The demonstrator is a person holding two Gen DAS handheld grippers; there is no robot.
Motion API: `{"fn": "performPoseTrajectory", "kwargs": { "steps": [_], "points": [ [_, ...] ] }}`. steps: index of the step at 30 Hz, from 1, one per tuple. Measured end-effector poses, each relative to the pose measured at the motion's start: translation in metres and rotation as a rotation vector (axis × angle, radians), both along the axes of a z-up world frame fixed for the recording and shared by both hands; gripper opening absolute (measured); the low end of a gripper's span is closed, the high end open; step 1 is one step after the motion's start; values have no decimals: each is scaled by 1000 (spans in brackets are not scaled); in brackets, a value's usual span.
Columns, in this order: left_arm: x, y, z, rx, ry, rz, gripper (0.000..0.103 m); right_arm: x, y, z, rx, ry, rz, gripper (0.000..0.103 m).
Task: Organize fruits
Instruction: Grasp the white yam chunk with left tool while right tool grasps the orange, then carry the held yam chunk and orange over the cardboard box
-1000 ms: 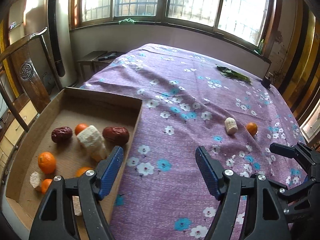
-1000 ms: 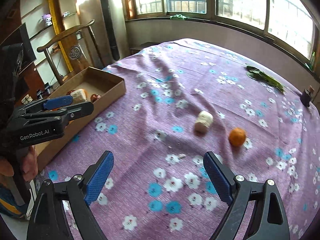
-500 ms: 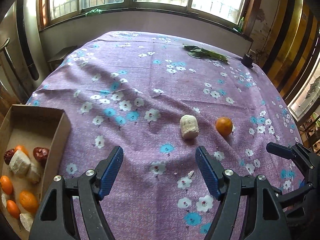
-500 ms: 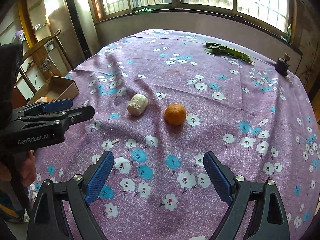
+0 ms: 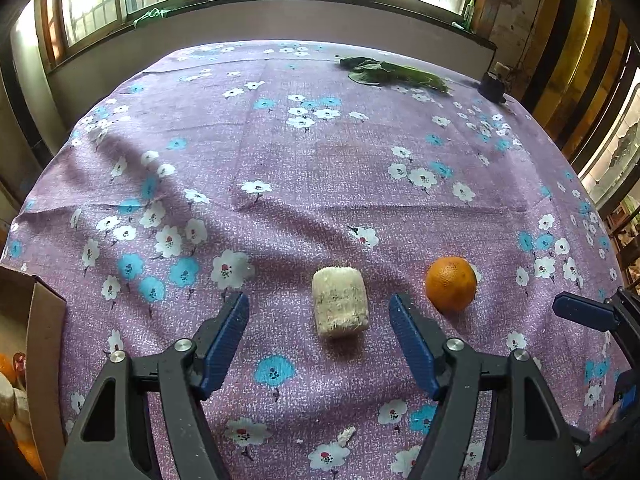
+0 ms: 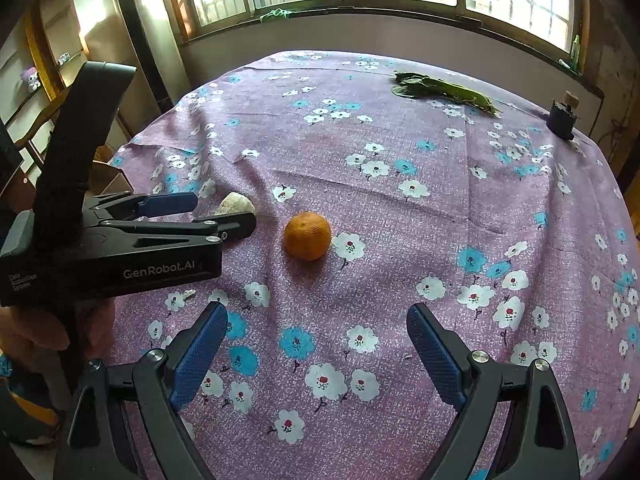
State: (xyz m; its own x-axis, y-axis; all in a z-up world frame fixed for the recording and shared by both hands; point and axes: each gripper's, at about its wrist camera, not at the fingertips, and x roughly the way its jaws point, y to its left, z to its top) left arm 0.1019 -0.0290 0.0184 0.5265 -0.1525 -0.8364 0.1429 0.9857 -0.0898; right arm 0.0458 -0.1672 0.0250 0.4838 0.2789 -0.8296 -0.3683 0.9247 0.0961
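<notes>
left gripper (image 5: 319, 334): closing, jaws astride white chunk (image 5: 339, 307), no contact | right gripper (image 6: 317, 351): open, lined up toward orange (image 6: 307, 235)

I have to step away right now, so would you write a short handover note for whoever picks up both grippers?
Left gripper: open, jaws have just been closing, astride the pale fruit chunk without touching it.
Right gripper: open and empty, short of the orange.
Both fruits lie side by side on the floral tablecloth.
Done: several fruits already in the cardboard box at the left edge.
Left: grip the chunk, take the orange, put both in the box.
</notes>
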Motion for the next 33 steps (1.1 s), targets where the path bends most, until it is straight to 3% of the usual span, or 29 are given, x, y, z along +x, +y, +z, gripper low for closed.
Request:
{"fn": "performPoseTrajectory", "kwargs": {
  "steps": [1, 3, 14, 22, 28, 33],
  "points": [
    [1, 0, -3, 2, 7, -4, 43, 2, 1, -1, 2, 2, 2, 94],
    [0, 1, -3, -4, -2, -8, 28, 4, 2, -2, 8, 0, 5, 94],
    [-16, 17, 6, -16, -22, 23, 27, 31, 19, -6, -2, -43, 11, 90],
    [-24, 28, 13, -39, -38, 48, 27, 51, 30, -23, -40, -12, 43, 51],
    [-28, 28, 13, -43, -35, 51, 27, 52, 35, -24, -40, -14, 76, 36],
    [-39, 34, 20, -50, -52, 65, 27, 40, 43, -21, -26, -6, 121, 35]
  ]
}}
